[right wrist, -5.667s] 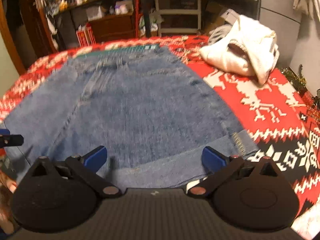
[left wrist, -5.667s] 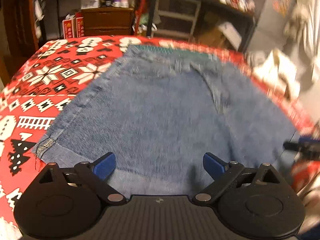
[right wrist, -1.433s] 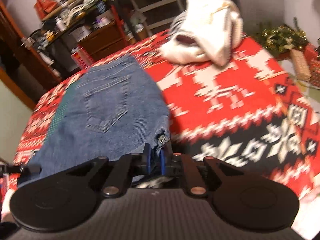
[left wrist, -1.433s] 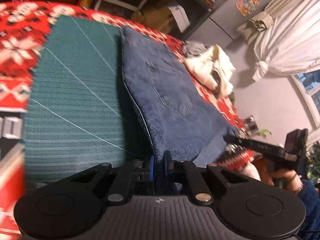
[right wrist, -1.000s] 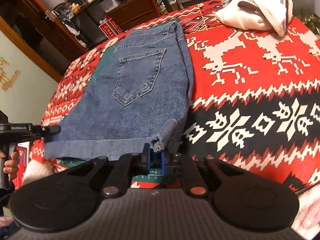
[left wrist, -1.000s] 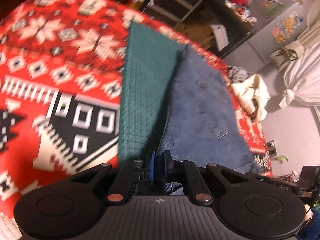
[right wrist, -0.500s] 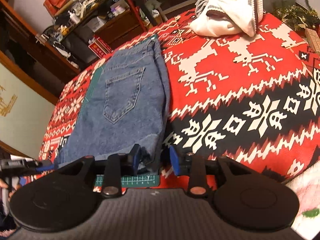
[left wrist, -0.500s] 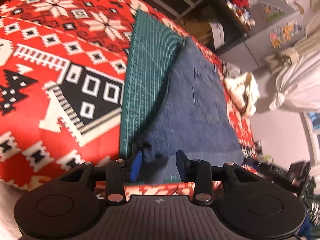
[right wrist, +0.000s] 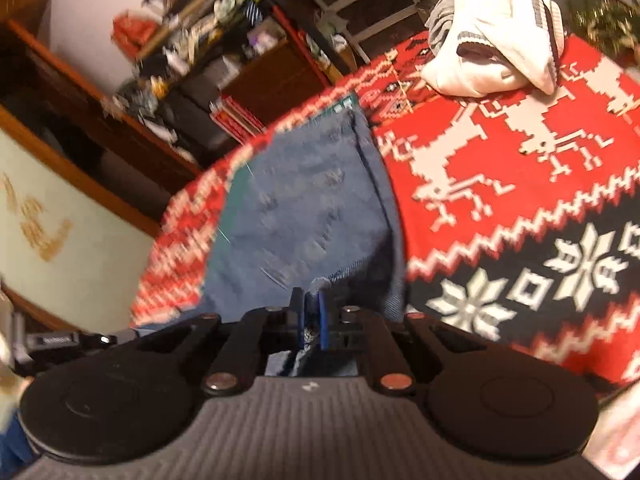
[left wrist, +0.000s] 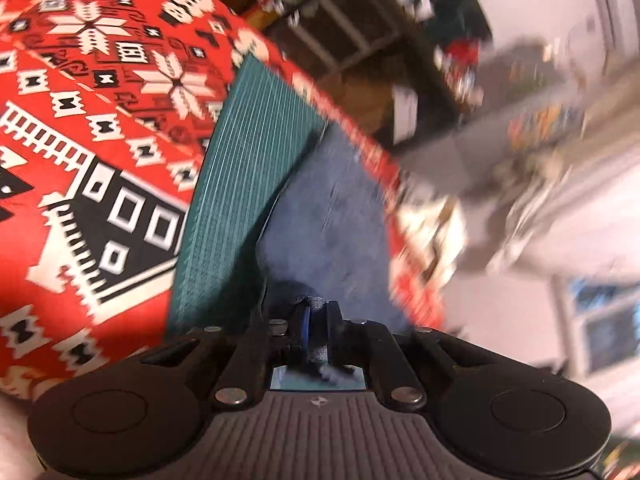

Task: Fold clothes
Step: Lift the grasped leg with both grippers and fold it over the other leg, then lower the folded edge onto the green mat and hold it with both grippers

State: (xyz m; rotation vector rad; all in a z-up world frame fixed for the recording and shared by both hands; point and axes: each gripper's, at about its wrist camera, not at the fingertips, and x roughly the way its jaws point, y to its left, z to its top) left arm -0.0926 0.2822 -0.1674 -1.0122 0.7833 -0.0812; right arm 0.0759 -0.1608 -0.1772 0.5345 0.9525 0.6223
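2 tools, left [left wrist: 316, 326] and right [right wrist: 311, 316], clamped on denim shorts [right wrist: 304, 216].

Shorts [right wrist: 304, 216] on mat [left wrist: 240, 184], mat on tablecloth [right wrist: 520, 208]; sweater [right wrist: 500, 32] behind, right of shorts.

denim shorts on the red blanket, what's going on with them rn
A person is folding the denim shorts with a handheld gripper in each hand. The shorts lie folded lengthwise, partly on a green cutting mat, on a red patterned blanket. The left gripper and the right gripper are each shut on a pinch of denim at the near hem. A white garment sits untouched at the far side of the blanket. Both views are motion-blurred.
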